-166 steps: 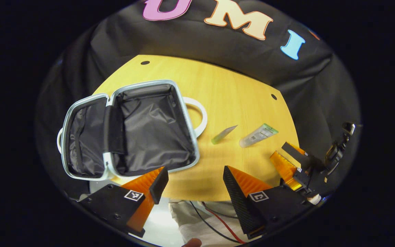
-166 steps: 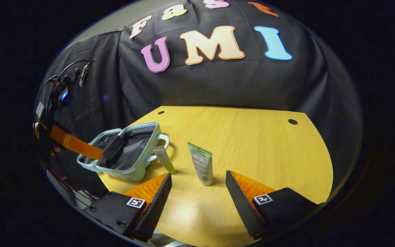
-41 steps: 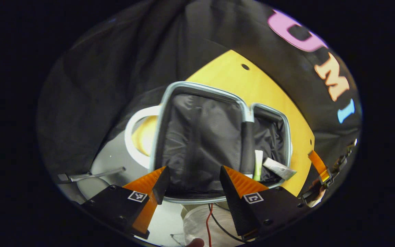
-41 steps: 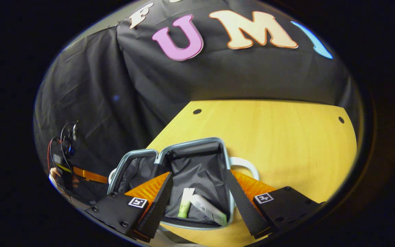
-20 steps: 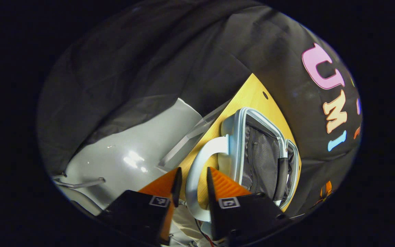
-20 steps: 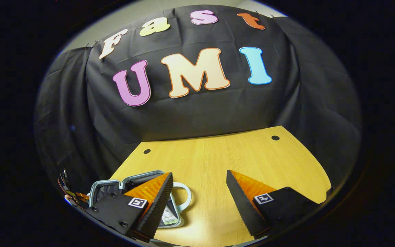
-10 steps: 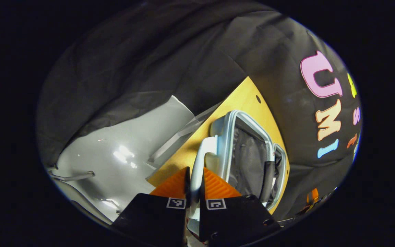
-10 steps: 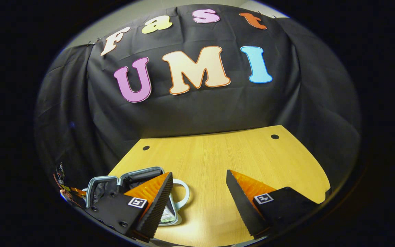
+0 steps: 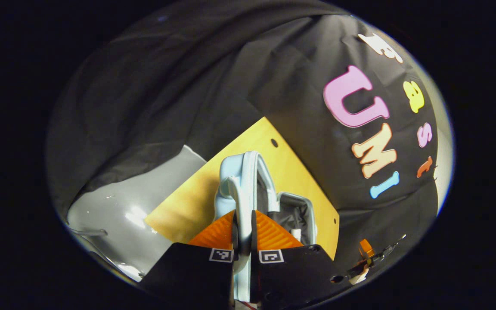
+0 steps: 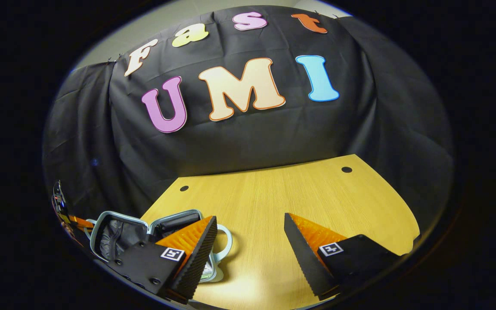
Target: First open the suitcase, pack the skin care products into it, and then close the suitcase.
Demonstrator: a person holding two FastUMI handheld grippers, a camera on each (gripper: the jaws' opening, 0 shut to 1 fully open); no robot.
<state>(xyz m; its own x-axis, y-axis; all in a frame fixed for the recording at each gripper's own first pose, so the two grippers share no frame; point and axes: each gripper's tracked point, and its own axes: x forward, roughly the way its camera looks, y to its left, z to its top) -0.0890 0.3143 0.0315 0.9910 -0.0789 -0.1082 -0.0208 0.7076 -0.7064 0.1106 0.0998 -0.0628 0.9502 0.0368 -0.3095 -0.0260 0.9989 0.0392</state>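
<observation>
Left gripper point(image 9: 243, 234) is pinching the white handle point(image 9: 243, 202) of the pale blue suitcase point(image 9: 248, 172), both fingers pressed onto the loop, and the half it grips now stands raised on edge, swung up toward the other half point(image 9: 297, 211) that lies on the yellow desk point(image 9: 187, 206). Half a second ago that same half lay much flatter with its dark lining broadly exposed; now only a narrow wedge of lining shows between the two shells, so the lid is well into its closing arc. A pale tube point(image 9: 295, 234) peeks out of the lower half just beside the gripper's finger, which suggests the skin care products are packed and only the closing step is left. Right gripper point(image 10: 250, 249) hangs over the bare desk with its fingers spread wide and nothing between them, much as it did a moment ago; in the right gripper view the suitcase sits at the lower left, partly behind the left-hand finger, with its lining and second handle point(image 10: 224, 243) in sight. In my judgement the lid must next carry over its tipping point and come down squarely; the likely risk is the light case sliding on the smooth desk or a tube end catching in the rim.
</observation>
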